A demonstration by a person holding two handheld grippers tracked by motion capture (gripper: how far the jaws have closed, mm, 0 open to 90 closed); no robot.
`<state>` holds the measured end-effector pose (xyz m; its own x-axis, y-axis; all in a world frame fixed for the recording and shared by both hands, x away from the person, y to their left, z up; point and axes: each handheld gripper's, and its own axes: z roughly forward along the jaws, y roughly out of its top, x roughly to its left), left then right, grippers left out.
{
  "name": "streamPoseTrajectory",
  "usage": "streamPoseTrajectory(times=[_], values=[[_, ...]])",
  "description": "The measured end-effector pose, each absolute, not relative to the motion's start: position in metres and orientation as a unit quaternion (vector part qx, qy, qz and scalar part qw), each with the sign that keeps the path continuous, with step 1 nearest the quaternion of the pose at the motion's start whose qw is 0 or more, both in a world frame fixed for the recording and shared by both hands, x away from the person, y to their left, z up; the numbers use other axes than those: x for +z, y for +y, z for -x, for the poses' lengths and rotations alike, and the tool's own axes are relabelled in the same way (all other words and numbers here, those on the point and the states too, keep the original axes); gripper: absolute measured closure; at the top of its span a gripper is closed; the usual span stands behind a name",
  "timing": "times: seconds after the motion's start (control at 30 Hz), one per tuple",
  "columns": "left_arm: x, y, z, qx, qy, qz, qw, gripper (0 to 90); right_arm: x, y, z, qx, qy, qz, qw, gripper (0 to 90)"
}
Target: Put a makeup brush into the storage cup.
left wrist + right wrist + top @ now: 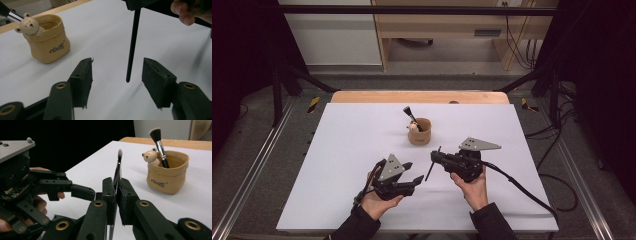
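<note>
— Brush [118,167] first: a slim dark make-up brush, clamped in my right tongs [435,159], handle hanging down toward the worktop [342,150] and the pale bristle tip pointing up. It sits in the air just right of my left tongs [412,172], short of the cup.

— Which cup?

— The tan pouch-shaped cup [419,131] with the little bear figure [28,24] on its rim, farther back on the white sheet. One big brush [158,142] already stands in it, bristles up.

— And your left side?

— Left tongs stand apart with nothing between the pads. In the left gripper view the thin handle hangs just beyond the gap — not touched by either pad. I read it as a handover just done: the right has the brush alone now.

— So what's next?

— By my judgement, carrying it to the cup. That calls for lifting the handle tip above the rim, coming over the opening beside the big brush without knocking the bear, then lowering handle-first before letting go. The left should pull clear so it doesn't snag the handle.
</note>
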<state>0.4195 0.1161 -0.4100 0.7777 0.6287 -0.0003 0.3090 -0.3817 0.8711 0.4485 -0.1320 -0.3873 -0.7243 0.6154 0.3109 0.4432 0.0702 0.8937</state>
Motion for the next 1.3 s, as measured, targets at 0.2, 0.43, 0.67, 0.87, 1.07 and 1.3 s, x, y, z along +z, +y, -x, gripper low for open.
streamPoseTrajectory(times=[0.2, 0.43, 0.67, 0.87, 1.07, 1.3], values=[[-0.408, 0.125, -0.421, 0.175, 0.290, -0.810, 0.479, 28.9, -0.385, -0.139, -0.449, 0.577, 0.725, -0.367, 0.083, 84.9], [-0.404, 0.139, -0.424, 0.177, 0.295, -0.805, 0.484, 19.2, -0.383, -0.144, -0.450, 0.573, 0.726, -0.366, 0.099, 84.9], [-0.400, 0.152, -0.427, 0.176, 0.299, -0.798, 0.493, 15.4, -0.381, -0.146, -0.450, 0.568, 0.728, -0.366, 0.111, 84.9], [-0.395, 0.160, -0.431, 0.183, 0.301, -0.794, 0.495, 13.5, -0.380, -0.148, -0.452, 0.565, 0.729, -0.366, 0.119, 84.9], [-0.395, 0.173, -0.430, 0.195, 0.303, -0.795, 0.488, 12.3, -0.377, -0.151, -0.454, 0.564, 0.728, -0.369, 0.126, 84.9], [-0.395, 0.190, -0.430, 0.203, 0.314, -0.790, 0.486, 11.0, -0.373, -0.155, -0.459, 0.568, 0.722, -0.373, 0.131, 84.9]])
